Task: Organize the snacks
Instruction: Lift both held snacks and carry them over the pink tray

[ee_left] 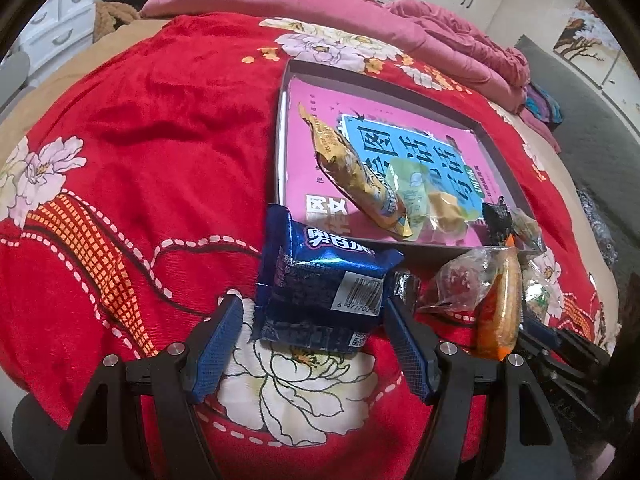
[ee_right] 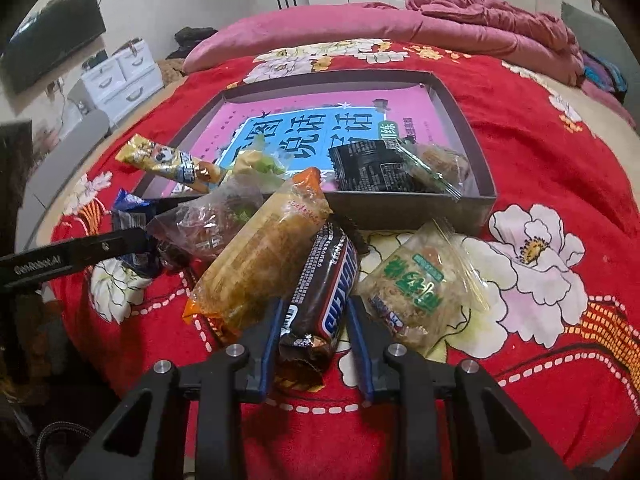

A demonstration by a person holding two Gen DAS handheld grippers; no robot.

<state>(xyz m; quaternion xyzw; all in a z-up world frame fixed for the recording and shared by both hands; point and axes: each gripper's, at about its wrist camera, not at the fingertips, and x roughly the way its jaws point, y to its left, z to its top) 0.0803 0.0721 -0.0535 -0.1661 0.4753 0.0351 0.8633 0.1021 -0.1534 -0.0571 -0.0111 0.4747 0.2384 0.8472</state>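
Left gripper (ee_left: pixel 314 344), jaws wide, straddles the blue biscuit packet (ee_left: pixel 320 288) lying on the red floral blanket (ee_left: pixel 140 160); the right pad lies against the packet's barcode edge, and a narrow gap shows between the left pad and its crimped end, so nothing is gripped. Beyond the packet's far edge and slightly to the right stands the shallow grey box (ee_left: pixel 286 80), lined with a pink and blue booklet (ee_left: pixel 400 140), holding a long yellow wrapper (ee_left: pixel 352 172) and a pale green sachet (ee_left: pixel 408 188). Left of this gripper the blanket lies bare, offering free room; to its right a clear bag (ee_left: pixel 456 280) and an orange-ended packet (ee_left: pixel 500 300) crowd close. Right gripper (ee_right: pixel 312 332), jaws narrowed to the width of the bar, pads pressing its two long sides, holds the brown chocolate bar (ee_right: pixel 324 292). An orange-ended packet (ee_right: pixel 260 256) overlaps the bar's left edge; a clear green-lettered packet (ee_right: pixel 416 284) lies just beside its right edge. Straight ahead, the box's near wall (ee_right: pixel 400 210) rises; inside are a black packet (ee_right: pixel 368 168) and a clear wrapped cake (ee_right: pixel 440 164). Right of the gripper, open blanket.
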